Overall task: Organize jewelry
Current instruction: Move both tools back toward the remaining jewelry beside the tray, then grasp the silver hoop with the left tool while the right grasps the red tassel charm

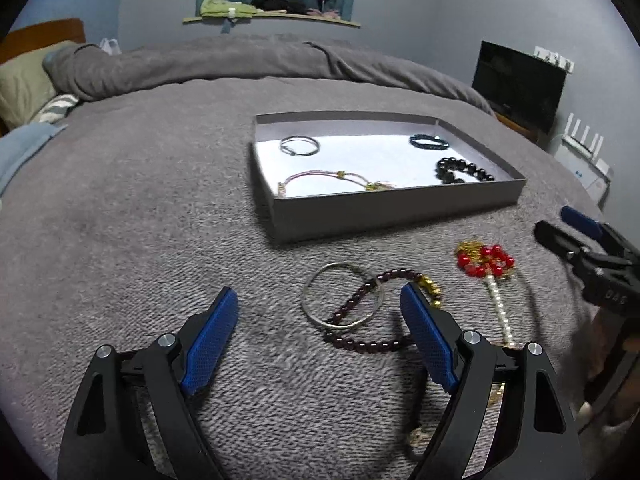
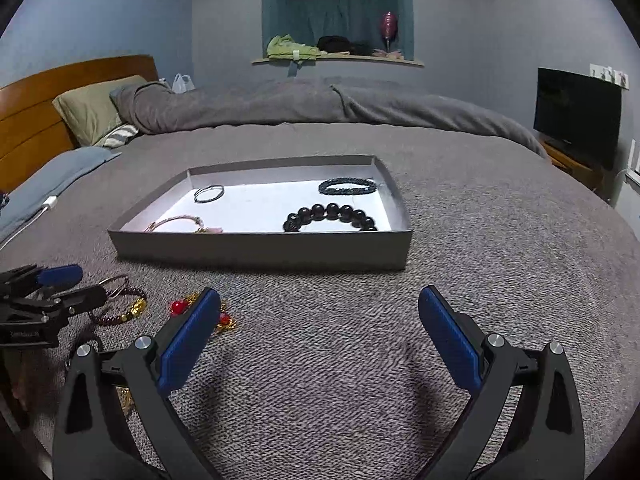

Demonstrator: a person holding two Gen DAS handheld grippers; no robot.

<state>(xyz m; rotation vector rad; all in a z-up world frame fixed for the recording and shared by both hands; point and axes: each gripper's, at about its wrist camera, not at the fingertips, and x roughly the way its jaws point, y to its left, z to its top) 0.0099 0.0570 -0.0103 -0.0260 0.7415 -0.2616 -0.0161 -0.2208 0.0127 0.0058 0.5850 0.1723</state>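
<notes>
With both grippers' fingers spread and empty, we find the left gripper (image 1: 318, 302) over the silver metal bangle (image 1: 342, 300) on the grey bed blanket (image 1: 160, 220); we should pinch its rim clear of the dark-red bead bracelet (image 1: 368, 320), then carry it to the grey cardboard tray (image 1: 400, 208).

Four bracelets lie in the tray (image 1: 400, 208) on the bed (image 1: 140, 200); loose jewelry (image 1: 360, 308) lies before it.

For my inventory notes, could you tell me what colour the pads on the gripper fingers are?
Blue, on black arms; clearest on the left gripper in the left wrist view.
</notes>
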